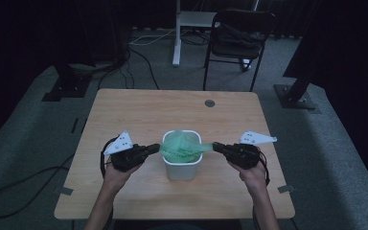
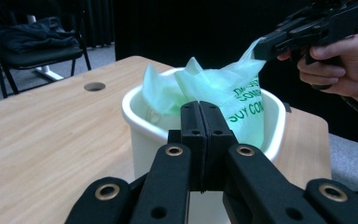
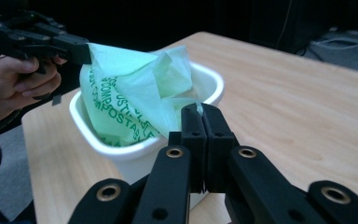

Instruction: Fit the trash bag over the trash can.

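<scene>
Both grippers, left (image 1: pixel 154 149) and right (image 1: pixel 217 146), clamped on green bag (image 1: pixel 182 147) edges; bag inside white bin (image 1: pixel 182 168) on table (image 1: pixel 124 115)

Thin, crinkled green plastic bag (image 1: pixel 182 146) sits inside the smooth glossy white plastic bin (image 1: pixel 182 168); under the bin, matt pale wood-grain table (image 1: pixel 139 108)

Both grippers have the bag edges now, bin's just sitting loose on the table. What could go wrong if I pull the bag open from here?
1. The thin green bag is pinched at opposite edges by the left gripper and right gripper; pulling apart may tear it.
2. The light white bin stands unheld, so an uneven pull could tip or drag it.
3. Each pinch looks small; an edge may slip out.
</scene>
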